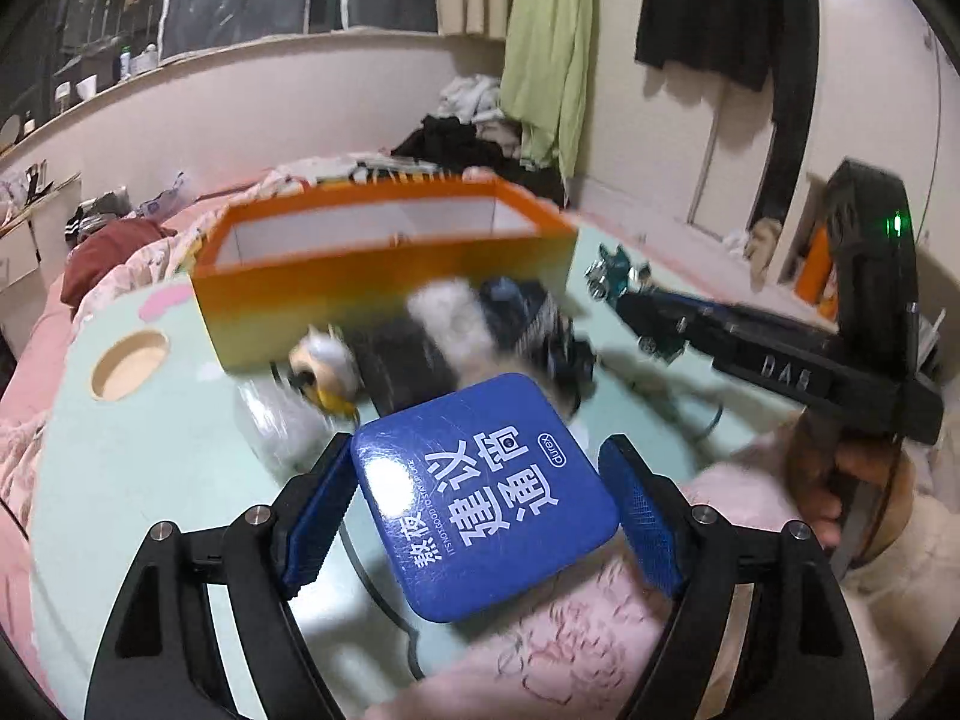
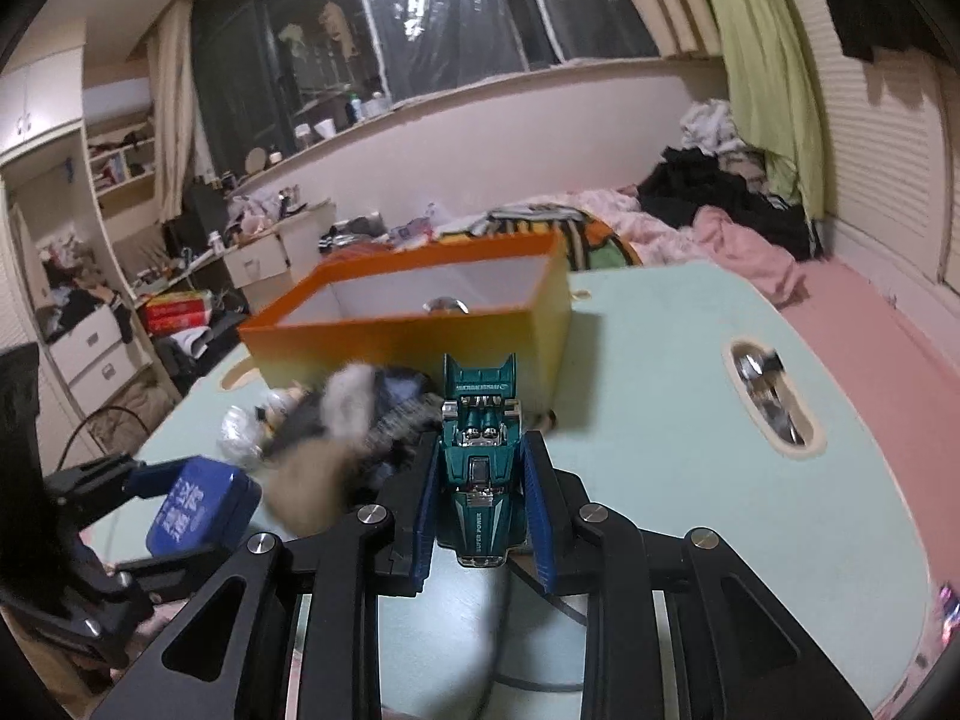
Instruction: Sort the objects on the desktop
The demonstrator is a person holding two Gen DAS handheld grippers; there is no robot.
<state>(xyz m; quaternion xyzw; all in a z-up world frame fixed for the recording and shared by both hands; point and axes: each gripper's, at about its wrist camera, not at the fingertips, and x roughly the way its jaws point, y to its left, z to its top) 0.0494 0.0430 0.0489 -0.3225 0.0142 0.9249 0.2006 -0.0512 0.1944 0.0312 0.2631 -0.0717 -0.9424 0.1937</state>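
left claw [image 1: 483,507] holds blue tin [image 1: 485,498]; right claw [image 2: 480,501] grips toy car [image 2: 480,480].

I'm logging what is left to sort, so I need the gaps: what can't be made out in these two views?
- Pile in front of the orange box: motion-blurred in both views; separate items unclear.
- Box floor: left wrist view, hidden by its front wall; right wrist view shows only a shiny object.
- Blue tin: whether the left gripper presses its right edge is unclear.
- Toy car in the right gripper: underside hidden.
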